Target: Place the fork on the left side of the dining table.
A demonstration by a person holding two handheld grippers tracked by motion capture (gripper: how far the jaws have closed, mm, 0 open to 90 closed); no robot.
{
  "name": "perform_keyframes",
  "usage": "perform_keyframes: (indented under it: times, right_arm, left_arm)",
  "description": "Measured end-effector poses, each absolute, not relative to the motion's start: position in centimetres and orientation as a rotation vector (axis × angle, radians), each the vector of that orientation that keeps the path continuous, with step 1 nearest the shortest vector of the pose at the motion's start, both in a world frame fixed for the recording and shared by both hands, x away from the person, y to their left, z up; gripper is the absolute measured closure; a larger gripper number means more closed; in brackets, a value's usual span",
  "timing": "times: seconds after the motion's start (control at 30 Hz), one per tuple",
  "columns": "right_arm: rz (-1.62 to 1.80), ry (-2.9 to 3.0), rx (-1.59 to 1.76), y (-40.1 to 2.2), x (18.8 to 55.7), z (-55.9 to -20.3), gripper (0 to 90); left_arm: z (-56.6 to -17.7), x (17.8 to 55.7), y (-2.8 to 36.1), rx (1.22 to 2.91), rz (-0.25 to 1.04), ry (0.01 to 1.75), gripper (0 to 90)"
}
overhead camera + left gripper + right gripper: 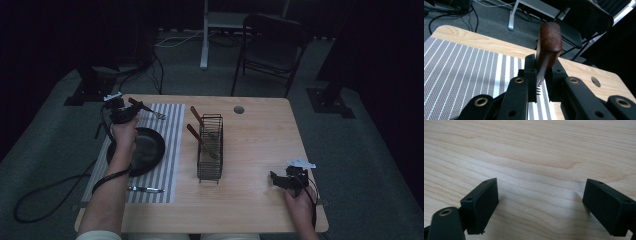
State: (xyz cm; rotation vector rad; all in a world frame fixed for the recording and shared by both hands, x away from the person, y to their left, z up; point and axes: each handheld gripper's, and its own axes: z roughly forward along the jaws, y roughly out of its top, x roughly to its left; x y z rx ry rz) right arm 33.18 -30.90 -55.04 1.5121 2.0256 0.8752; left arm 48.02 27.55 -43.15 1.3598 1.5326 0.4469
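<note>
The left gripper (pixel 121 114) holds a wooden-handled fork (pixel 548 48) clamped in its jaws above the striped mat (pixel 165 150), probably for placing it, while the right gripper (pixel 286 181) rests wide apart over the table (pixel 260 150).

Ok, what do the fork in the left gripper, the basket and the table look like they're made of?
Fork: handle looks like dark reddish wood with a dull grain; the tines glint like metal. It sits clamped in the left gripper. Basket: thin dark wire, probably coated metal, see-through mesh. Table: pale wood grain, smooth matte; solid or laminate can't be told.
</note>
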Motion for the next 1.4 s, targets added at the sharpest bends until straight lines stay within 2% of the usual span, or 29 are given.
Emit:
perform_keyframes:
  times: [0.1,0.13,0.5,0.77,1.2,1.4]
  right_arm:
    - [0.875,2.026,1.511,-30.9,33.2,-55.0,13.0]
    - [0.875,2.026,1.512,-30.9,33.2,-55.0,13.0]
    - [0.876,2.025,1.513,-30.9,33.2,-55.0,13.0]
    - [0.875,2.022,1.516,-30.9,33.2,-55.0,13.1]
    - [0.875,2.022,1.516,-30.9,33.2,-55.0,13.1]
    - [0.875,2.022,1.516,-30.9,33.2,-55.0,13.2]
  left_arm:
    - [-43.5,48.3,27.2,1.386,0.451,1.545,80.6]
    - [-44.2,48.6,27.3,1.362,0.387,1.558,80.6]
    - [-46.8,49.3,28.6,1.315,0.313,1.598,80.4]
    - [-47.9,49.7,29.5,1.352,0.368,1.687,70.7]
    - [-49.1,50.6,29.8,1.45,0.435,1.739,56.6]
    - [-49.5,50.9,29.4,1.555,0.548,1.746,50.6]
